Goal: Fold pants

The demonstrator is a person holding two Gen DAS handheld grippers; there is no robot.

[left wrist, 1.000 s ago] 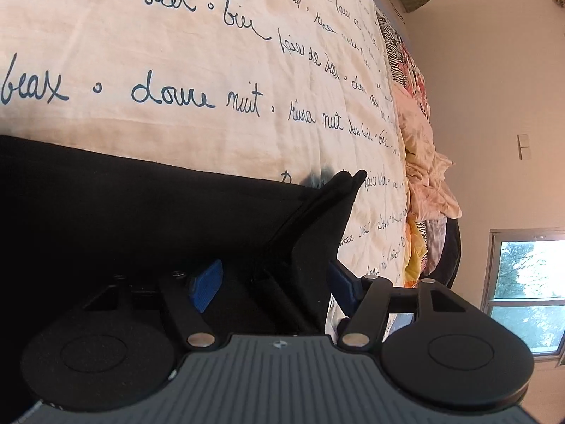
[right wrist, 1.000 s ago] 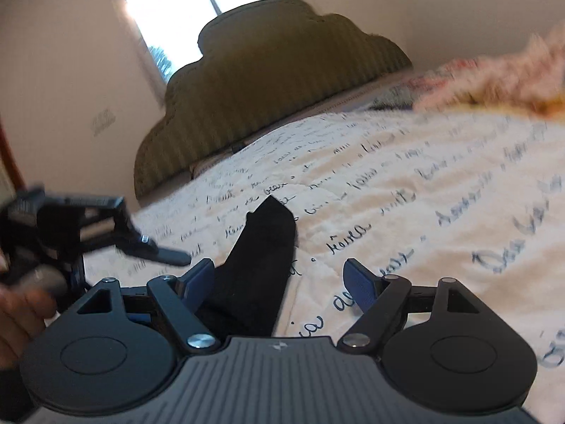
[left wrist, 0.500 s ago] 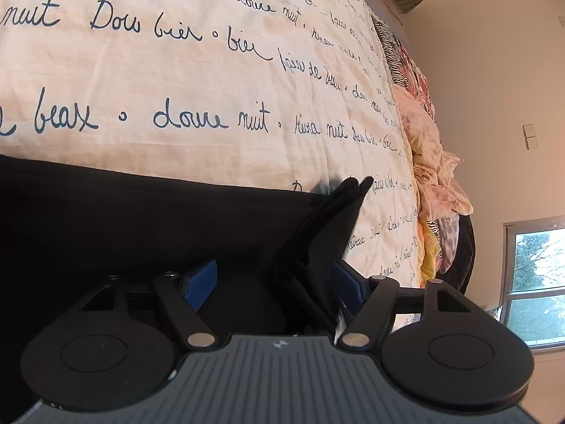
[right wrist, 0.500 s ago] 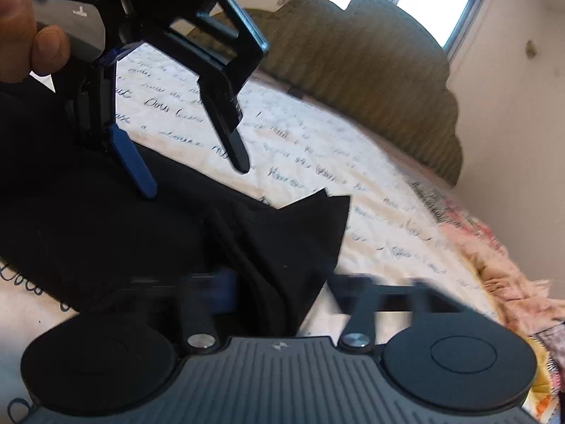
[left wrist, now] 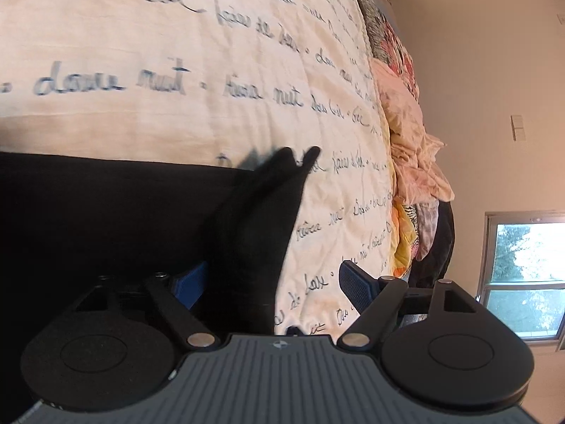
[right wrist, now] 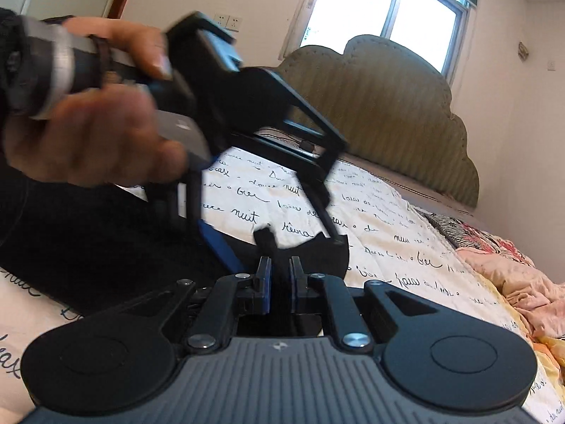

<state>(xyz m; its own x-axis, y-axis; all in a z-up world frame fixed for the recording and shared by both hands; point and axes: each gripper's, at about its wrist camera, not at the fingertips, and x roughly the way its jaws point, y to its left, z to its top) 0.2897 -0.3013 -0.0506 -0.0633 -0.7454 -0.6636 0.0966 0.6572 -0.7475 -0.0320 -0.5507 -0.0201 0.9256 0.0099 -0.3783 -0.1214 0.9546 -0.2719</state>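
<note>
We see the black pants [left wrist: 106, 219] lying flat on the bed's script-printed quilt [left wrist: 212, 70], filling the left side of the left wrist view, with one edge running straight across the quilt. A corner of the cloth rises off the quilt in a peaked fold, ending in two small points near the middle of that view. Our left gripper [left wrist: 272, 282] has its jaws spread wide: the left blue pad [left wrist: 189, 282] sits against the dark cloth and the right blue pad [left wrist: 355, 288] hangs over bare quilt, so nothing is pinched between them. Further right, along the far edge of the bed, lies a heap of pink and patterned clothes [left wrist: 413, 162], and beyond it a window [left wrist: 526, 275] in the wall.

In the right wrist view, the left hand [right wrist: 88, 141] grips the handle of the left gripper [right wrist: 279, 240], which points down at the pants [right wrist: 88, 247] on the left part of the quilt [right wrist: 388, 233]. Our right gripper [right wrist: 280, 282] has its jaws pressed together on the raised fold of the pants, the black cloth standing up between the pads. Behind stand the padded green headboard [right wrist: 388, 99] and a bright window [right wrist: 388, 10], with the clothes heap [right wrist: 512, 275] at the right edge of the bed.
</note>
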